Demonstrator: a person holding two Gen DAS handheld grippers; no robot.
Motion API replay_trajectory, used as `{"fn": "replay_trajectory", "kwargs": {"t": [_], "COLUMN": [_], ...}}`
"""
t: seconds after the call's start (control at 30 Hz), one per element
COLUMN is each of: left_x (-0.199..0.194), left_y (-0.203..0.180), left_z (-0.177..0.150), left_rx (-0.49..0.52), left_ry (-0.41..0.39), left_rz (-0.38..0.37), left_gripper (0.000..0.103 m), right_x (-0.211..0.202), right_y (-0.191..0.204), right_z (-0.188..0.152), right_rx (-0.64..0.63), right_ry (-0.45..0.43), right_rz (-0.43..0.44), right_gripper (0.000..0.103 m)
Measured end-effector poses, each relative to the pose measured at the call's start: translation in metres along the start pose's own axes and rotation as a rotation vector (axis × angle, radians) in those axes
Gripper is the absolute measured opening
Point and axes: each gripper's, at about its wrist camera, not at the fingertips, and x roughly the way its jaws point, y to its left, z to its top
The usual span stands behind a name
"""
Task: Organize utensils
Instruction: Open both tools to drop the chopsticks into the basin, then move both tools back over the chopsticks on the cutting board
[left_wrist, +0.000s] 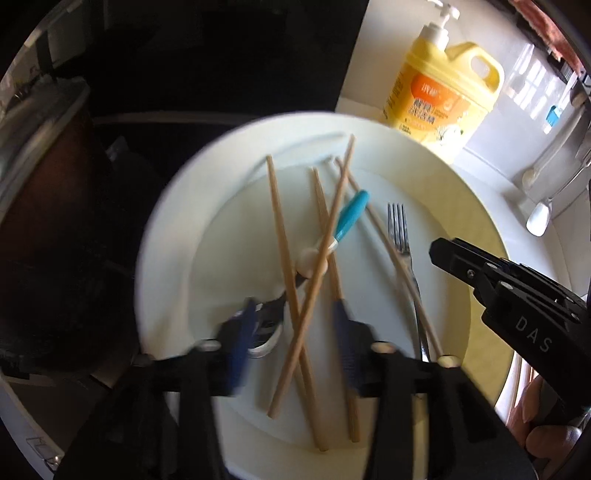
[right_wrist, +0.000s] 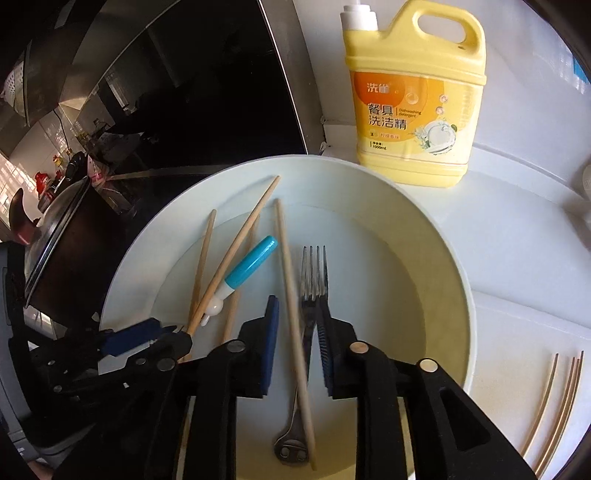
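Note:
A white plate (left_wrist: 166, 229) (right_wrist: 424, 229) holds several wooden chopsticks (left_wrist: 280, 236) (right_wrist: 291, 295), a blue-handled spoon (left_wrist: 349, 216) (right_wrist: 251, 267) and a metal fork (left_wrist: 400, 236) (right_wrist: 314, 273). My left gripper (left_wrist: 295, 314) is open low over the plate, its fingers on either side of crossed chopsticks. My right gripper (right_wrist: 299, 317) is open over the plate, its fingers either side of one chopstick and the fork. It also shows in the left wrist view (left_wrist: 480, 273). The left gripper shows at the left in the right wrist view (right_wrist: 147, 338).
A yellow dish soap jug (left_wrist: 439, 99) (right_wrist: 413, 107) stands behind the plate on the white counter. A dark pot with a lid (right_wrist: 55, 236) stands at the left. Several chopsticks (right_wrist: 554, 398) lie on the counter at the right. Utensils hang at far right (left_wrist: 543, 206).

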Motion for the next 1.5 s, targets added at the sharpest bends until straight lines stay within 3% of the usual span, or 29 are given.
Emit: {"fn": "replay_trajectory", "kwargs": {"t": [0.07,0.3,0.63,1.0,1.5], "left_x": [-0.013,-0.035,-0.065,-0.082,-0.087], "left_y": [0.003,0.013,0.017,0.011,-0.034], "left_z": [-0.001,-0.005,-0.015,-0.025,-0.043], "left_rx": [-0.017,-0.063,-0.043,0.029,0.175], "left_ry": [-0.04,-0.03,-0.073,-0.094,-0.098], "left_rz": [0.024,0.046,0.064,0.053,-0.009], "left_gripper": [0.083,0.087,0.091,0.095,0.097], "right_x": [-0.006,-0.028,-0.055,-0.085,-0.129], "right_y": [-0.004,-0.009,0.002,0.004,-0.036], "right_z": [0.001,-0.01,-0.029,-0.05,-0.098], "right_rx": [0.0,0.01,0.0,0.057,0.196], "right_ry": [-0.008,-0.03,-0.053,-0.091,-0.106], "right_rz": [0.01,0.019,0.007,-0.062,-0.177], "right_gripper": [0.036,0.052,0.058,0.065,0.071]}}
